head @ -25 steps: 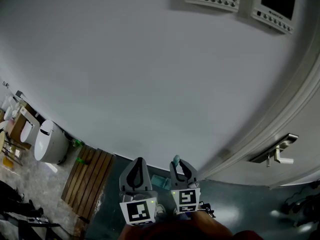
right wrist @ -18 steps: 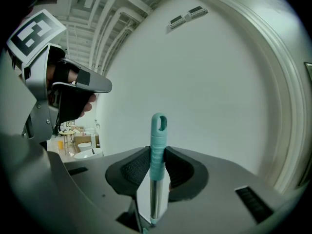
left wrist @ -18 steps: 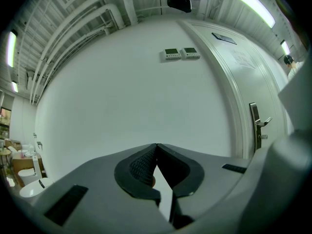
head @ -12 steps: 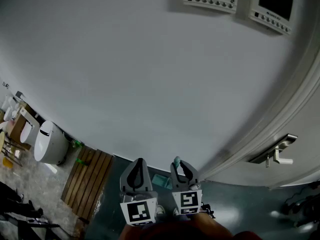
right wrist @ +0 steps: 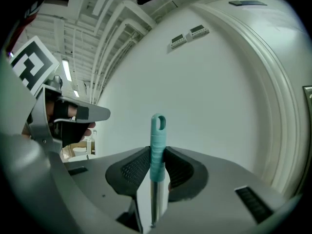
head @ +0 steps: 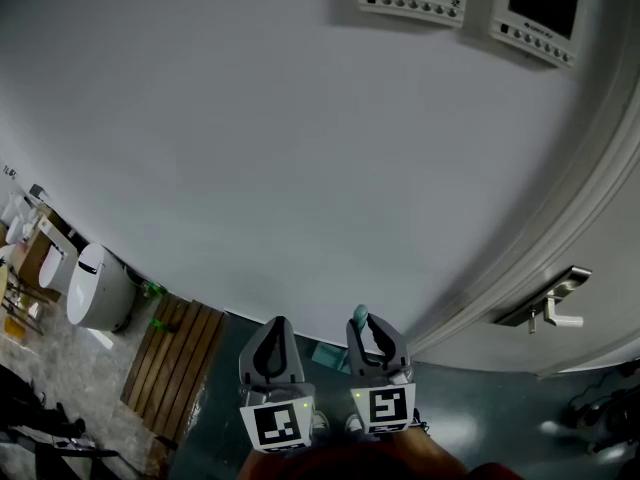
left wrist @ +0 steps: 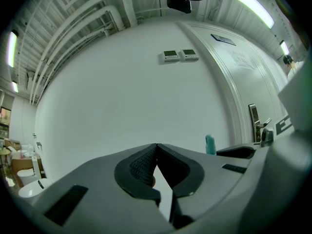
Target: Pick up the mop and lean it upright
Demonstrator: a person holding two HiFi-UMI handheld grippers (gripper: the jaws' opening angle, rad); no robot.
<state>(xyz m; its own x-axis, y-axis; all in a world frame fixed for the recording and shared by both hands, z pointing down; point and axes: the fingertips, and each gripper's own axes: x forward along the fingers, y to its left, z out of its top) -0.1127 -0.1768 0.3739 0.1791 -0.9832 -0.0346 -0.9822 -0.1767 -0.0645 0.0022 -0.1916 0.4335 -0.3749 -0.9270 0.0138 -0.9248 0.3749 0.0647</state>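
Only the top of the mop (right wrist: 156,140) can be seen: a teal grip with a loop at its end, and below it a short piece of metal shaft. The rest of the shaft goes down behind the gripper body, and the mop's head cannot be made out in any view. In the head view a teal patch lies on the floor between the two grippers, but it is too small to identify. The person's hands are cut off by the bottom edge of that view.

The right gripper (head: 372,330) has its jaws partly spread and pinches the teal grip between the two pads. The loop end stands above the fingertips. The mop is upright in front of the white wall (head: 300,148), near the door frame (head: 520,258). Whether it touches the wall I cannot tell.

The left gripper (left wrist: 156,147) is just beside the right one. Its jaws are pressed together at the tips, with nothing between them.
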